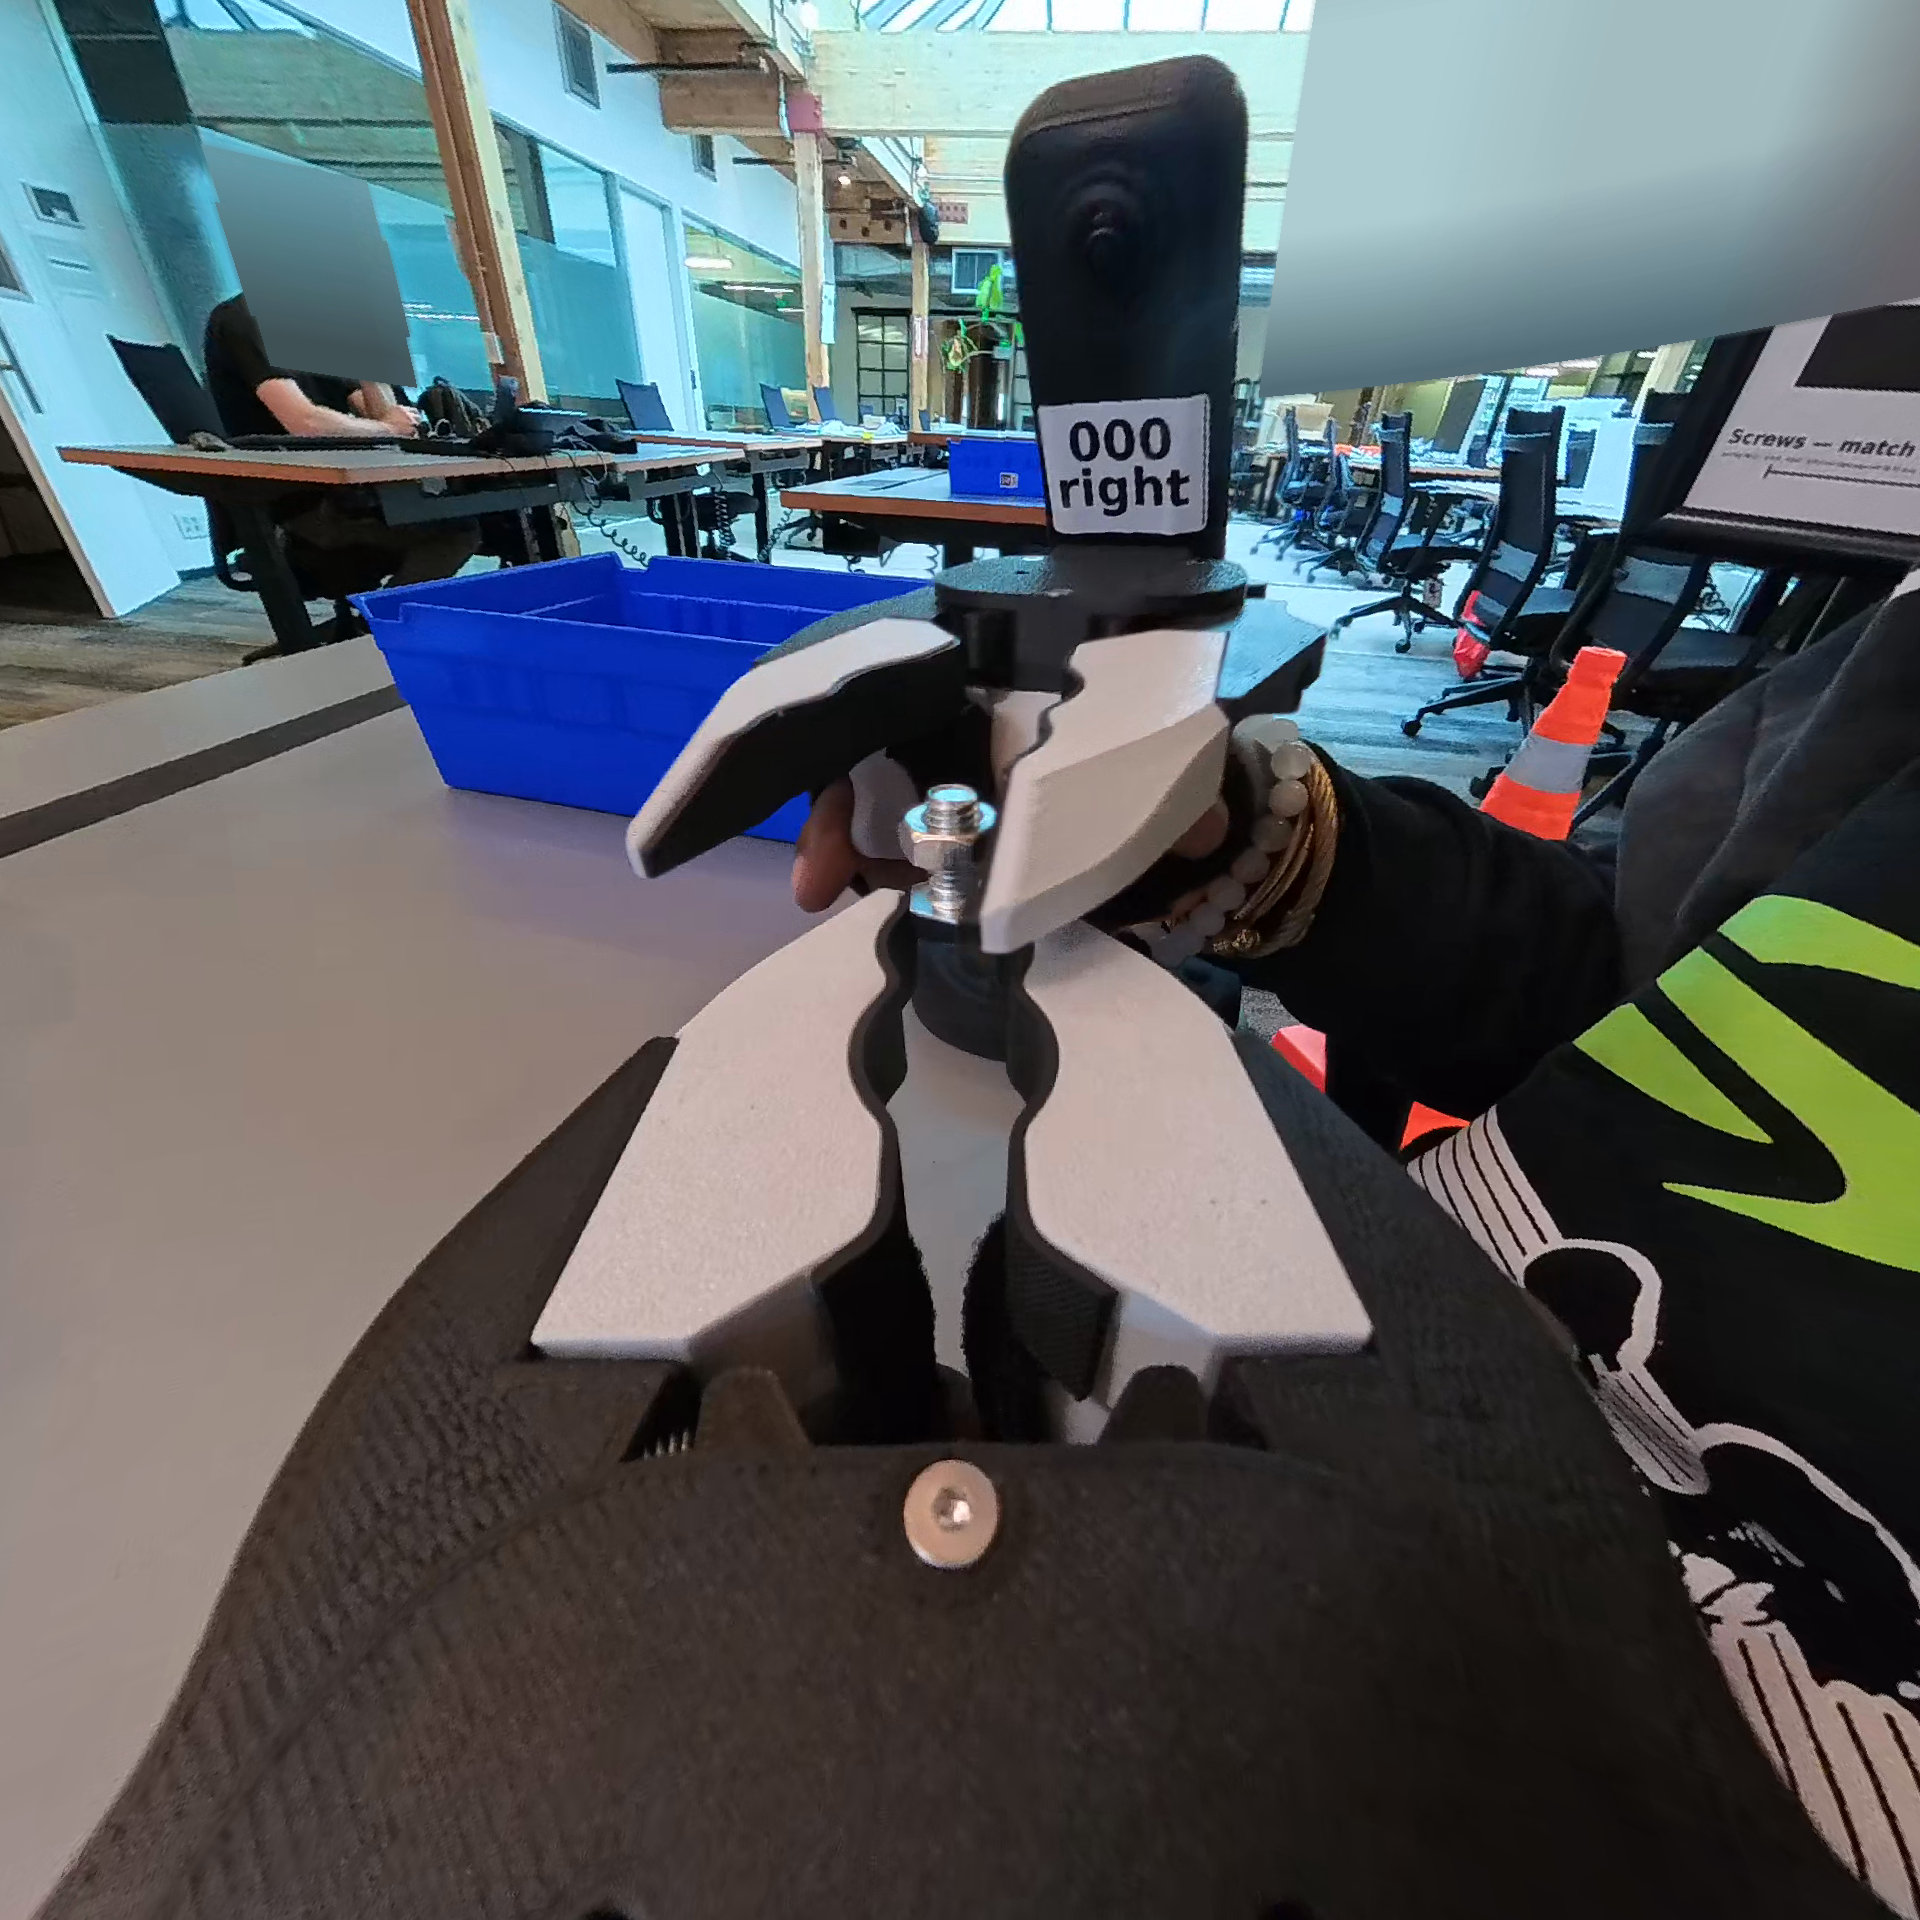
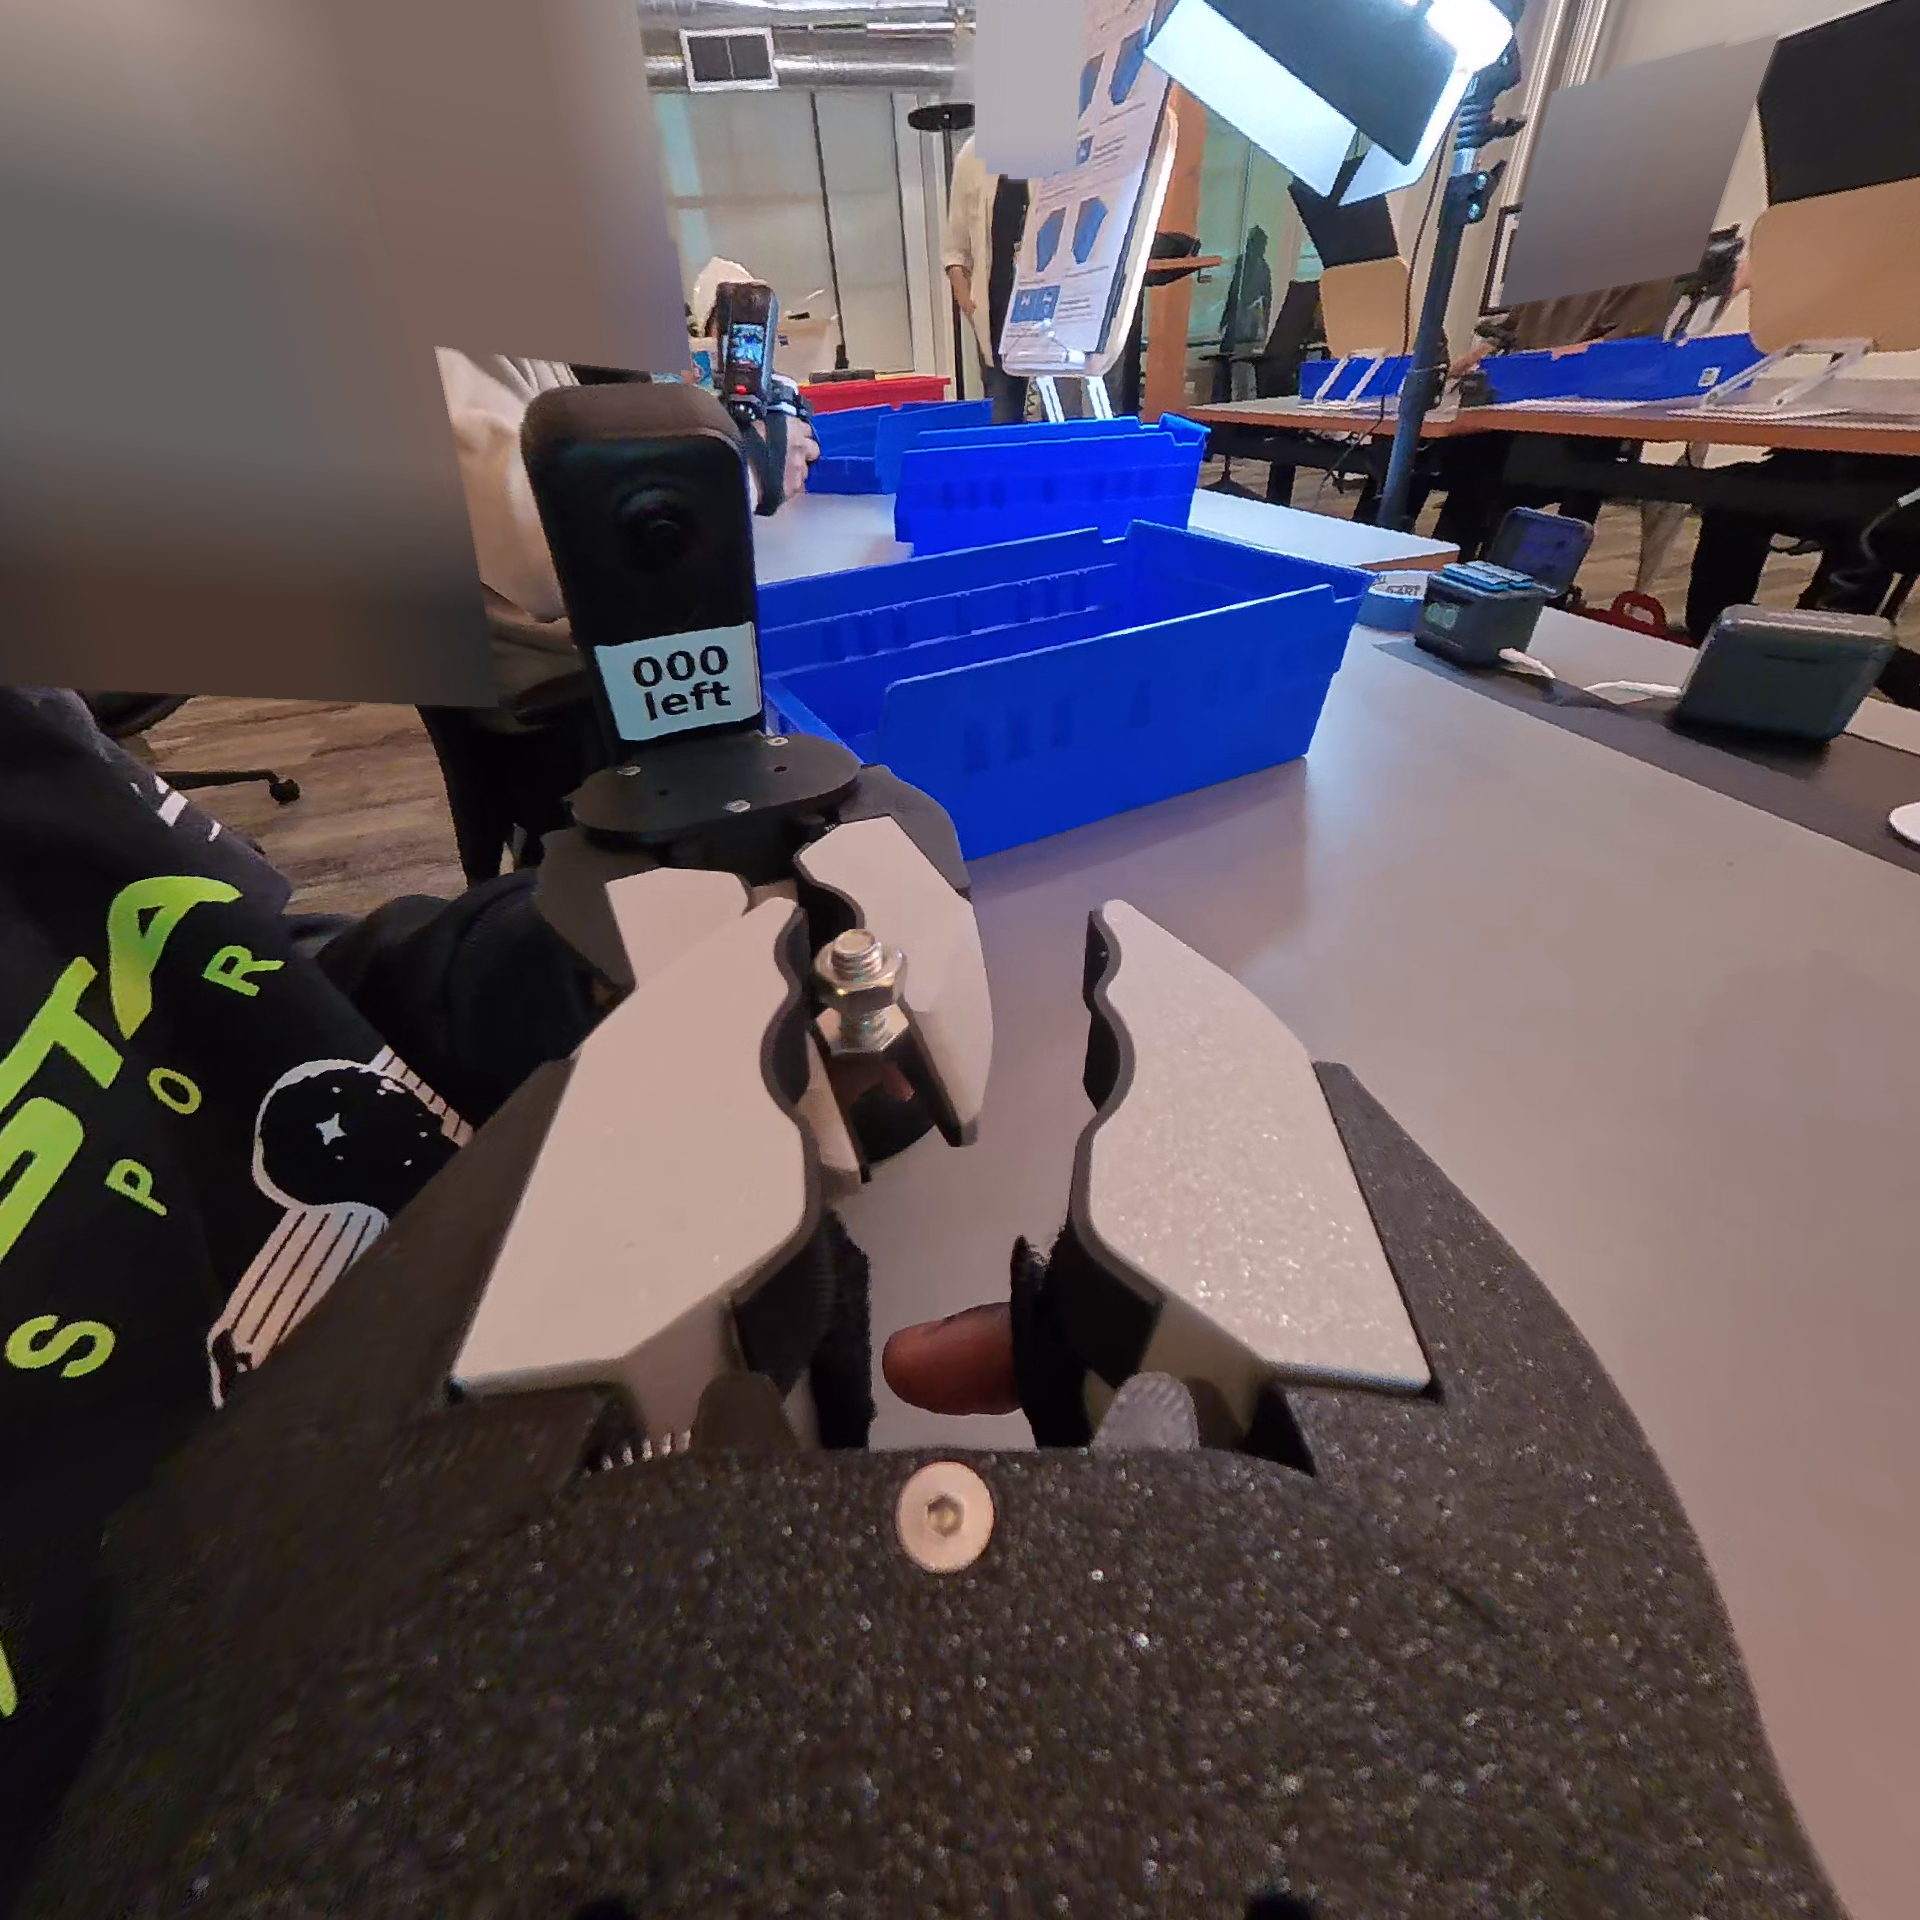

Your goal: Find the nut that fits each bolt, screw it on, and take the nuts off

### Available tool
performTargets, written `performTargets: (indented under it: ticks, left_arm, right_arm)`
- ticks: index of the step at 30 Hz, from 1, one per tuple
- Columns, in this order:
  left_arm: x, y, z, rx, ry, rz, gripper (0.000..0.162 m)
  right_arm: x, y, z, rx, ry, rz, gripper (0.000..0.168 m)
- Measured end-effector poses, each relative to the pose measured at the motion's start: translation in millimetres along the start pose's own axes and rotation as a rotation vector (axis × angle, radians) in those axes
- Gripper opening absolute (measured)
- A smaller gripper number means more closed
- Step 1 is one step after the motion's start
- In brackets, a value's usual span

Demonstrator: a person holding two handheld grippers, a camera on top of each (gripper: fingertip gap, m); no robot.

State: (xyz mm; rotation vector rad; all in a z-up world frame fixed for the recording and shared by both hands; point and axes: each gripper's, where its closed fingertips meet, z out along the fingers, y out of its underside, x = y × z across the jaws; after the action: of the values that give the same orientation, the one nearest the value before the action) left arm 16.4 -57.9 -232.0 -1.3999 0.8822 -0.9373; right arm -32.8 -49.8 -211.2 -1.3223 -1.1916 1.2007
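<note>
Black textured housing fills the near foreground of both wrist views, white fingers reaching forward over a grey table (image 2: 1507,935). At centre, the left gripper (image 1: 951,925) pinches the head end of a silver bolt (image 1: 948,868) in narrow jaws, the threaded shank standing upright above the tips. A silver hex nut (image 1: 943,823) sits on the thread just below the top, a few turns of thread showing above it. Facing it, the right gripper (image 2: 940,1023) stands with jaws wide apart; one finger lies just beside the nut, the other well off to the far side, neither clearly gripping. Both tools are held above the tabletop, close to its near edge, where a dark printed sleeve (image 1: 1455,935) and beaded bracelets (image 1: 1273,831) crowd one side. Bare grey surface stretches away toward a blue bin (image 1: 582,665), which stands well apart behind the work. An orange cone (image 1: 1553,758) stands on the floor beyond the table.
</note>
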Motion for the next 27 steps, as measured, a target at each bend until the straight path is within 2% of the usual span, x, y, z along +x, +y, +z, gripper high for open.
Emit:
performTargets:
  ticks: [6, 7, 8, 11, 19, 27]
  left_arm:
    - [-1, -1, -1, 0.012, -0.001, -0.013, 0.015]
    - [-2, -2, -1, 0.014, -0.004, -0.015, 0.015]
    - [-1, -2, -2, 0.019, 0.001, -0.016, 0.015]
    - [-1, -2, -1, 0.016, 0.001, -0.011, 0.015]
    - [0, 1, 1, -0.002, -0.001, 0.000, 0.015]
    - [1, 2, 1, -0.010, 0.002, 0.007, 0.015]
  right_arm:
    - [6, -2, -20, 0.013, 0.028, -0.002, 0.052]
    - [8, -2, -25, 0.020, 0.039, -0.003, 0.046]
    - [14, -3, -30, 0.033, 0.071, 0.001, 0.031]
    - [21, -6, -43, 0.071, 0.106, 0.012, 0.024]
    - [-3, -5, -24, 0.054, -0.007, -0.010, 0.045]
    - [-1, -3, -10, 0.031, -0.004, -0.015, 0.046]
